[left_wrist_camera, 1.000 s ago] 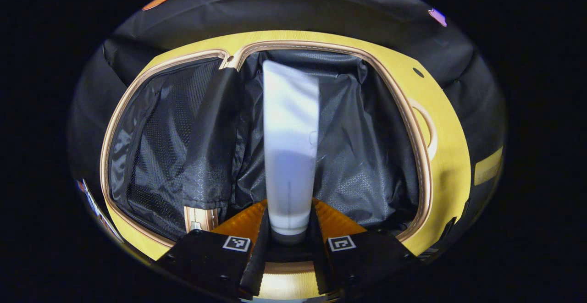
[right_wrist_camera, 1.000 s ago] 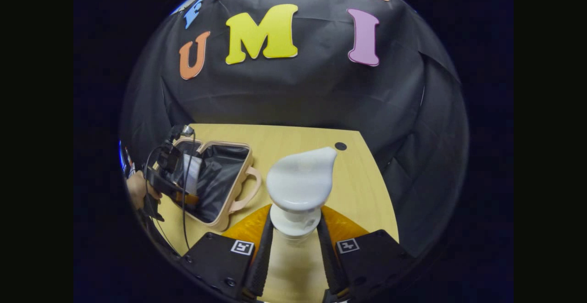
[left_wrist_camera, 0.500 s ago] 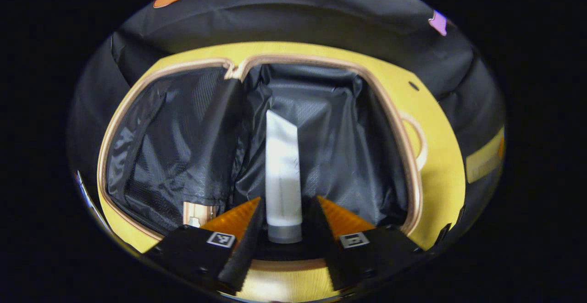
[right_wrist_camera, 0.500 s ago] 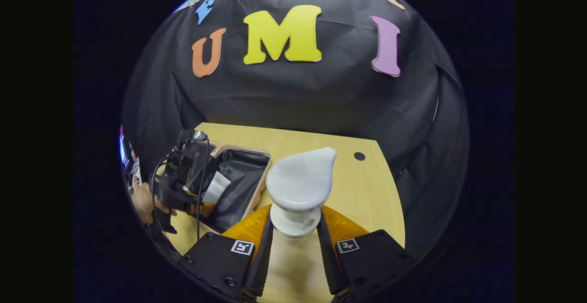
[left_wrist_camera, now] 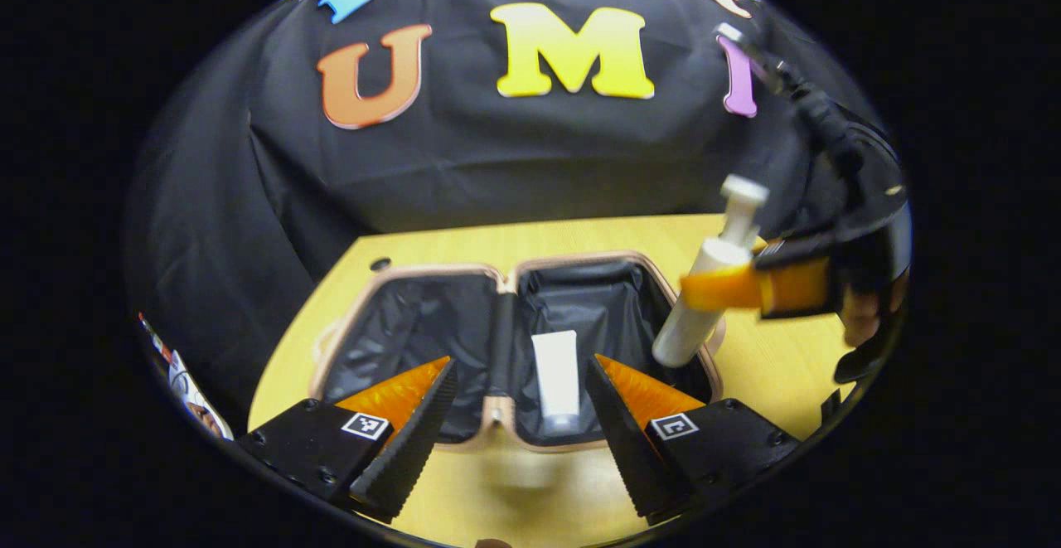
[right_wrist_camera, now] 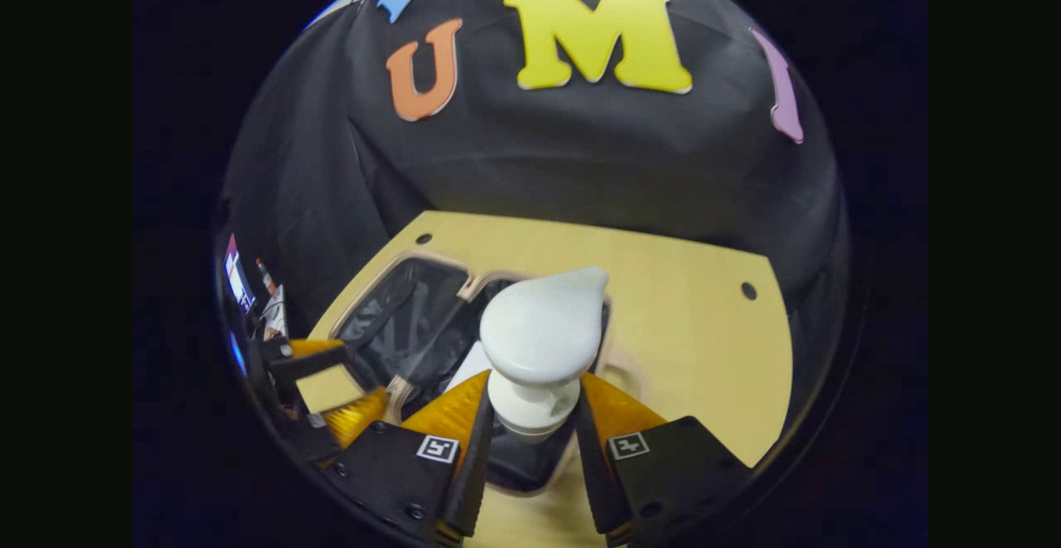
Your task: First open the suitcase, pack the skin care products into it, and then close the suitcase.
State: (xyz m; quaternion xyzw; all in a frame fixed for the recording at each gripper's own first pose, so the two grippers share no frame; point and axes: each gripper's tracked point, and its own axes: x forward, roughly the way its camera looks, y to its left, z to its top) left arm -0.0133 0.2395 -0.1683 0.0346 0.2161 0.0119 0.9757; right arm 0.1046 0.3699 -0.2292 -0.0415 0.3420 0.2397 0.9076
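We are seeing the suitcase point(left_wrist_camera: 497, 341) lying open on the table, its black lining showing; a white tube point(left_wrist_camera: 556, 382) is lying in its right half; a white pump bottle point(left_wrist_camera: 704, 283) is hanging tilted over its right edge.

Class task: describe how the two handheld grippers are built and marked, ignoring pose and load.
Each gripper, left and right, has black blocky finger mounts carrying small square black-and-white tags, and tapering fingers with ribbed inner faces. A black cable rises from the right gripper.
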